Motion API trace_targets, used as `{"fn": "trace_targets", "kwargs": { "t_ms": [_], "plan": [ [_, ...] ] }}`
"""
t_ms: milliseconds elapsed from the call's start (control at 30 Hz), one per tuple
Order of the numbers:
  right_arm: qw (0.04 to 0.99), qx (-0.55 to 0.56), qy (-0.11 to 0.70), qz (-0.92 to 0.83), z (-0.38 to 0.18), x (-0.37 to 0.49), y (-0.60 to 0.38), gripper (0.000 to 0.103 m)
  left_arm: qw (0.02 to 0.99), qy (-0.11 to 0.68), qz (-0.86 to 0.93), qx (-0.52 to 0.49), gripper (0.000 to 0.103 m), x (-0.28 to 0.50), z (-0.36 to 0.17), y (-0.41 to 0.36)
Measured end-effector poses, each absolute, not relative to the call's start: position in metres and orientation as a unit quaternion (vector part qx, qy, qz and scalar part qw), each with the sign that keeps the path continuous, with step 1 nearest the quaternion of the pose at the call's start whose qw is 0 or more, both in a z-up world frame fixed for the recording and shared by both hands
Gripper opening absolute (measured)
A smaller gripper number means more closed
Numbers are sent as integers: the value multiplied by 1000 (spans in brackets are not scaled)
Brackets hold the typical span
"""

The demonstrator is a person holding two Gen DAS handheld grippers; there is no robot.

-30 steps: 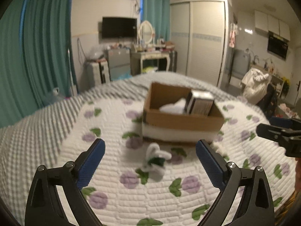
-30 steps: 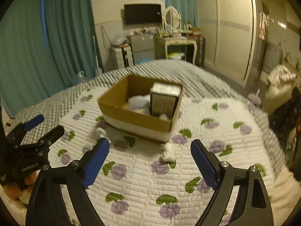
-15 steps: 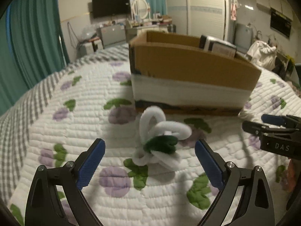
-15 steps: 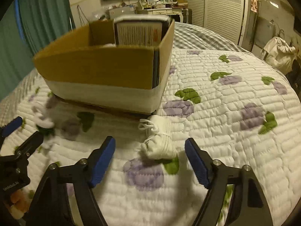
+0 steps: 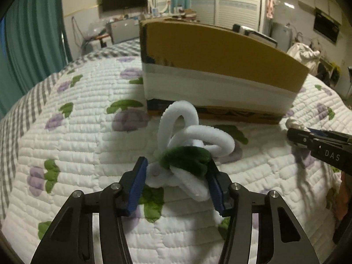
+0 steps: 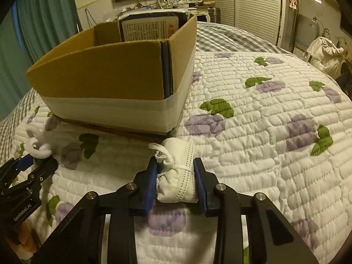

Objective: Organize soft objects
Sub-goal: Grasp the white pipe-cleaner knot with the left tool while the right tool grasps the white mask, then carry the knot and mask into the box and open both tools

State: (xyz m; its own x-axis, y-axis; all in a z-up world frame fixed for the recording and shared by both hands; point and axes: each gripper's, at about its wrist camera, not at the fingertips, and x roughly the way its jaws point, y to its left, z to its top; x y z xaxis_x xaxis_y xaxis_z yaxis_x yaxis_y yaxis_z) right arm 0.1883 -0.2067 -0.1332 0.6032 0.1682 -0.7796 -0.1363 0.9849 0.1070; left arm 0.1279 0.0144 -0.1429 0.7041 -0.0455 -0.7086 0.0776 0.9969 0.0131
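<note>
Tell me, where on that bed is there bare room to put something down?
The quilt lies bare right of the cardboard box; another bare stretch lies left of it. It is crowded before the box, around the pipe-cleaner bundle and rolled mask.

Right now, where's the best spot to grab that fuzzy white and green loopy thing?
Probably low, around the green band where the loops of the fuzzy toy bunch together. Come from the near side, away from the cardboard box, one finger on each flank. The tall loops would just squash. The left gripper already brackets that spot.
</note>
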Motion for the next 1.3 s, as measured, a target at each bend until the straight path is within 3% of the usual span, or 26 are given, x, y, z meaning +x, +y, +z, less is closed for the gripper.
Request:
{"fn": "trace_targets", "kwargs": {
  "t_ms": [367, 933, 1300],
  "plan": [
    [900, 28, 420, 108, -111, 144, -212, 31, 922, 383, -51, 21, 51, 95, -123, 1],
    [917, -11, 357, 176, -26, 37, -201, 31, 943, 324, -80, 6, 51, 20, -41, -8],
    [935, -30, 287, 205, 65, 59, -199, 31, 957, 277, -87, 21, 51, 49, 16, -14]
  ]
}}
